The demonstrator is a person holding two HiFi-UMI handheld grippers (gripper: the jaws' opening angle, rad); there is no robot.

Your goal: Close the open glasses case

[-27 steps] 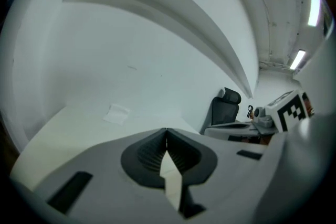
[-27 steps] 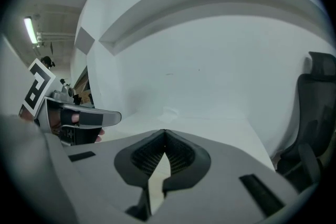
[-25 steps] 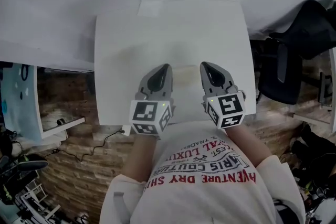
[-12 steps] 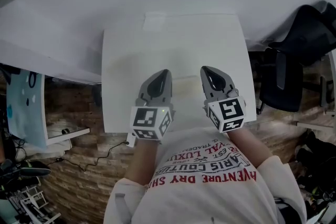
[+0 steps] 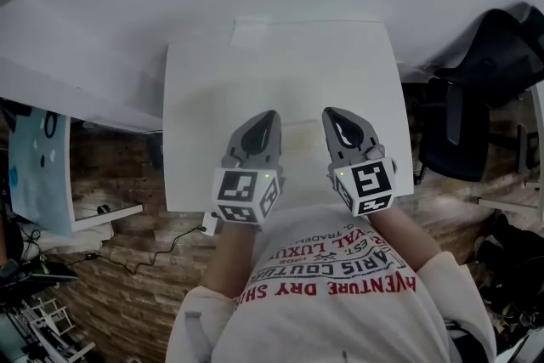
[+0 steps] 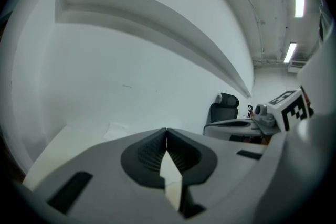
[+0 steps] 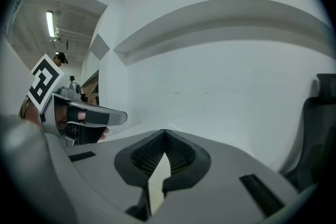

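Observation:
No glasses case shows in any view. My left gripper [image 5: 267, 115] and right gripper [image 5: 333, 112] hover side by side over the near half of a small white table [image 5: 204, 98], both shut with nothing between the jaws. In the left gripper view the left gripper's [image 6: 166, 131] jaws meet at the tip, and the right gripper [image 6: 252, 122] lies off to the right. The right gripper view shows the right gripper [image 7: 165, 132] closed the same way, with the left gripper [image 7: 100, 116] at its left. A pale sheet [image 5: 249, 34] lies at the table's far edge.
A white wall with a ledge rises behind the table. A black office chair [image 5: 476, 106] stands to the right, close to the table's corner. Cables [image 5: 127, 259] trail over the brick-patterned floor at the left. A person's printed shirt [image 5: 340, 276] fills the bottom.
The head view has tilted a little, so the table sits lower in the picture. Both grippers stay shut and side by side, nearly unmoved.

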